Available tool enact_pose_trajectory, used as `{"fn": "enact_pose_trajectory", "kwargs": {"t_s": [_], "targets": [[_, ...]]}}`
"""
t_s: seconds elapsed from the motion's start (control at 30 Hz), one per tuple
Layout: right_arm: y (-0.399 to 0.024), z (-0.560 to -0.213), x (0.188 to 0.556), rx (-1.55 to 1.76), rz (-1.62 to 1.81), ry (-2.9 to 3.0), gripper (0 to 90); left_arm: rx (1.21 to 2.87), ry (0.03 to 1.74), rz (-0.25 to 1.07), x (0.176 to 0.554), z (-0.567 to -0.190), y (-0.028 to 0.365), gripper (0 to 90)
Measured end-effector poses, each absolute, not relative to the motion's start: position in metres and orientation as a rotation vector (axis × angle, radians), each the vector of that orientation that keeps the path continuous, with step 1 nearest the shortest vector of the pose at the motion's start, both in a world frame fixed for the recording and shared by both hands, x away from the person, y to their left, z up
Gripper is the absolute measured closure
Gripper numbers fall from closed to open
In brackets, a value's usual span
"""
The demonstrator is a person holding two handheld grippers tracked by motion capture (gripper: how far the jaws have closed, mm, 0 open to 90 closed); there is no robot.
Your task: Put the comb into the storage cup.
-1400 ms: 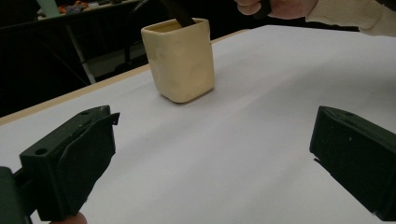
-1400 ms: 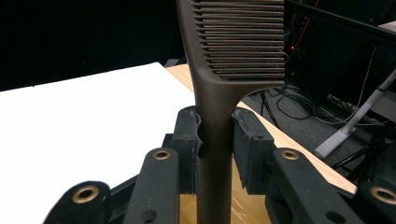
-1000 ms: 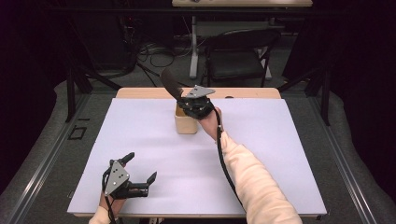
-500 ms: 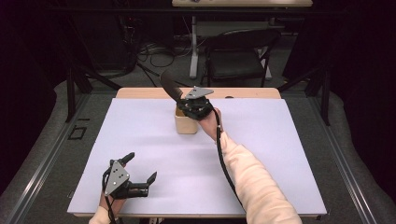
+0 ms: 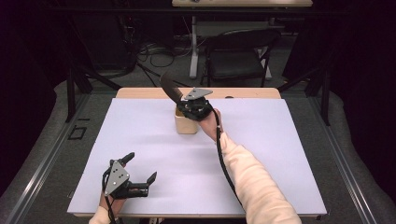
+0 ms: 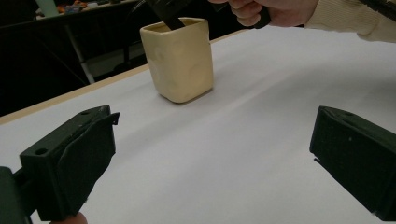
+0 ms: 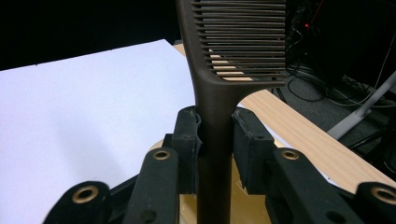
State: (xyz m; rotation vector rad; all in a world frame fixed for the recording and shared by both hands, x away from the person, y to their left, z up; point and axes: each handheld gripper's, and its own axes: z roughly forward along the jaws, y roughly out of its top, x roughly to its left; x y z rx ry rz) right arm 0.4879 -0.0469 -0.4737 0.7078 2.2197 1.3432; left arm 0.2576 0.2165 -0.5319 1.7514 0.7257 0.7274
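Clamping the handle of a dark brown plastic comb over the cream square ceramic cup at the white worktop's far middle, the right tongs grip it while the left tongs rest wide open and empty near the front edge.

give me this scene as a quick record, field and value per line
held thing: dark comb, handle clamped in the right tongs
comb position: handle end down in the cream cup, teeth end up
cup: upright on the white table sheet, far centre
left tongs: open, nothing between them, low over the near left of the sheet
background: black chair beyond the table
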Motion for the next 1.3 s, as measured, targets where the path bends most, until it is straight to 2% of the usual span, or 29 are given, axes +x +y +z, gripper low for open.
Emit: {"fn": "enact_pose_trajectory", "kwargs": {"t_s": [1.3], "targets": [[-0.0464,-0.479,0.4936,0.729,1.262,2.281,71.7,1.752,0.725,0.731,0.257,-0.5316,0.2162,0.2]]}}
